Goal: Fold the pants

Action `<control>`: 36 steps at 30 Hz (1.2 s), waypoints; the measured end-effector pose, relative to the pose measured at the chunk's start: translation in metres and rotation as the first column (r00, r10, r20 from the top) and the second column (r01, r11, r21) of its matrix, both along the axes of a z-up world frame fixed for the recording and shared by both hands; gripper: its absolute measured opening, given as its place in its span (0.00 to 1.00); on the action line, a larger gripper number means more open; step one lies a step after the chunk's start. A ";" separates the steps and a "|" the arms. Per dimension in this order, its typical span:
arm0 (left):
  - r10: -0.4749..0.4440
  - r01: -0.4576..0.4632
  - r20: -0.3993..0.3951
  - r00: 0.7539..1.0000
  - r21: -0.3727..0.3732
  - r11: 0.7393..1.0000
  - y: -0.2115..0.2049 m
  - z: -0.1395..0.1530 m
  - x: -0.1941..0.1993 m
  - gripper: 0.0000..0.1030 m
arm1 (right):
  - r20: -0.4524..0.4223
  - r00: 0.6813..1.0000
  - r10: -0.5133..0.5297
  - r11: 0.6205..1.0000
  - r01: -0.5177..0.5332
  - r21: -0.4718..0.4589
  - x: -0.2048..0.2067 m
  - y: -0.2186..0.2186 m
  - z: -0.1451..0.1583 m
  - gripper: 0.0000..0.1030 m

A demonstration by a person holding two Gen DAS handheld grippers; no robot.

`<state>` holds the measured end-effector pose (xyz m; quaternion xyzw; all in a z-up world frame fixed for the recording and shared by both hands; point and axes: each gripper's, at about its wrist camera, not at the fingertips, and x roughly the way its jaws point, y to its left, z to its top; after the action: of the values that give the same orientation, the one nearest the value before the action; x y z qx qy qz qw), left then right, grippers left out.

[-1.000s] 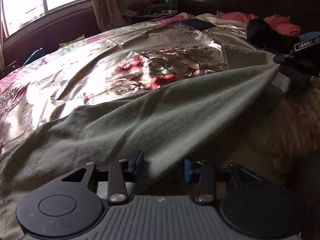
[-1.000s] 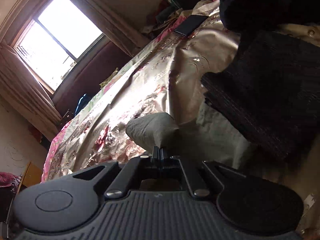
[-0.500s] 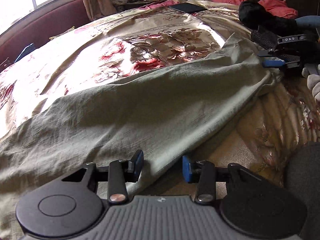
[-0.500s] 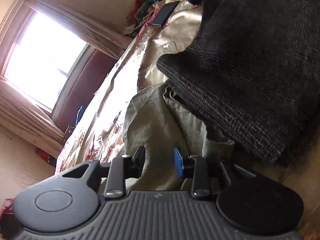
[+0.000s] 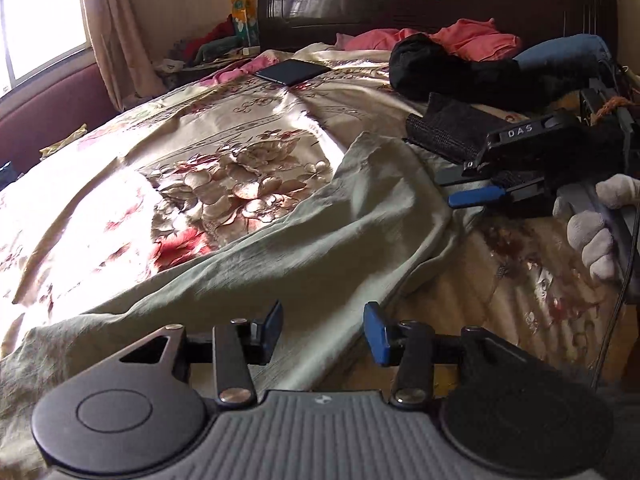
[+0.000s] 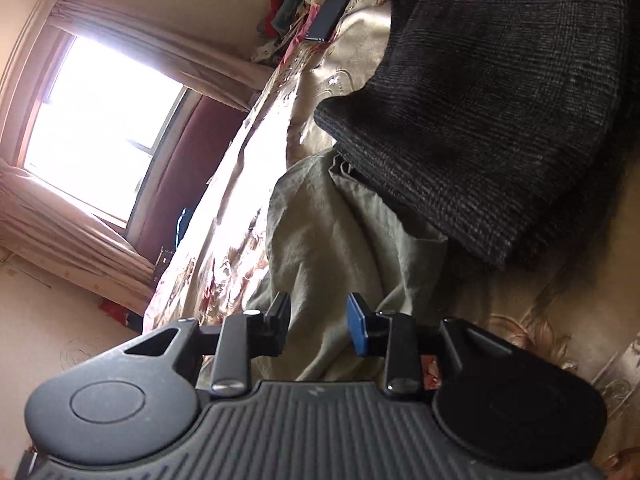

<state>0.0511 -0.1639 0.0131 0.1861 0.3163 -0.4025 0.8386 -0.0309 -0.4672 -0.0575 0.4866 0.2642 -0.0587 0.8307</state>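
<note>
From the left wrist view, the pants [image 5: 304, 256] lie as one long olive strip across the bed [image 5: 224, 132], running from its near left edge toward the right side, where the far end stops just short of a dark folded cloth [image 5: 448, 132]. To my eye they have been laid out, perhaps doubled lengthwise, but no crosswise fold is made, so most of the folding is left. The left gripper [image 5: 323, 326] hangs over the near edge of the pants with its jaws wide and nothing between them. The right gripper [image 5: 456, 190] is by the far end, jaws apart and empty. A phone [image 5: 292, 72] and a heap of clothes [image 5: 452, 68] sit toward the headboard. From the right wrist view, the right gripper [image 6: 318, 322] is spread wide above the pants [image 6: 332, 240], whose end touches or slips under the dark folded cloth [image 6: 488, 112]; I cannot tell which. No container shows in either view.
</note>
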 end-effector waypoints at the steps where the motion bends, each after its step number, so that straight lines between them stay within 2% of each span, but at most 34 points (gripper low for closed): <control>1: -0.017 0.017 0.006 1.000 0.000 1.000 -0.008 0.000 -0.003 0.58 | -0.018 1.000 0.000 1.000 0.000 -0.013 -0.002 0.001 -0.003 0.32; 3: -0.040 0.040 0.020 0.999 0.005 0.999 -0.020 0.000 -0.006 0.59 | -0.027 1.000 -0.005 1.000 0.005 0.009 -0.008 0.000 -0.014 0.32; 6: -0.068 0.068 0.010 0.998 -0.006 0.998 -0.043 -0.005 -0.006 0.59 | 0.012 1.000 -0.016 0.988 0.014 0.156 -0.008 -0.007 -0.031 0.32; 8: -0.080 0.080 0.014 0.997 0.009 0.997 -0.060 -0.011 -0.002 0.59 | 0.028 0.999 -0.021 0.981 0.015 0.196 -0.004 -0.009 -0.034 0.33; 15: -0.111 0.110 0.014 0.994 0.082 0.991 -0.103 -0.033 0.012 0.59 | 0.122 0.993 0.009 0.979 -0.033 0.203 0.013 -0.013 -0.025 0.33; 21: -0.114 0.108 0.059 0.992 0.093 0.990 -0.117 -0.031 0.008 0.59 | 0.238 0.970 0.040 0.979 -0.087 0.187 0.019 -0.006 -0.008 0.33; 23: -0.115 0.109 0.063 0.991 0.102 0.989 -0.121 -0.032 0.009 0.59 | 0.254 0.966 0.042 0.978 -0.091 0.186 0.020 -0.005 -0.008 0.36; 24: -0.115 0.109 0.062 0.991 0.101 0.989 -0.122 -0.033 0.010 0.56 | 0.240 0.970 0.035 0.980 -0.081 0.183 0.020 -0.005 -0.011 0.37; 25: -0.116 0.110 0.057 0.992 0.100 0.989 -0.123 -0.033 0.011 0.48 | 0.223 0.975 0.026 0.981 -0.068 0.183 0.019 -0.006 -0.014 0.37; 27: -0.111 0.108 0.035 0.993 0.084 0.991 -0.122 -0.030 0.014 0.35 | 0.180 0.984 -0.004 0.980 -0.032 0.198 0.017 -0.010 -0.024 0.37; 28: -0.106 0.103 0.027 0.994 0.073 0.992 -0.120 -0.029 0.015 0.32 | 0.168 0.985 -0.021 0.978 -0.014 0.207 0.015 -0.012 -0.027 0.37; 32: -0.056 0.056 -0.015 0.998 0.004 0.998 -0.114 -0.019 0.029 0.29 | 0.156 0.985 -0.072 0.967 0.031 0.252 0.017 -0.018 -0.041 0.37; 36: -0.030 0.024 -0.071 0.997 -0.081 0.996 -0.101 -0.004 0.038 0.27 | 0.214 0.972 -0.099 0.942 0.022 0.335 0.028 -0.021 -0.041 0.40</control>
<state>0.0891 -0.2645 0.0090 0.1418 0.3273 -0.4328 0.8279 -0.0029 -0.4885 -0.0984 0.6302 0.1584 0.0169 0.7599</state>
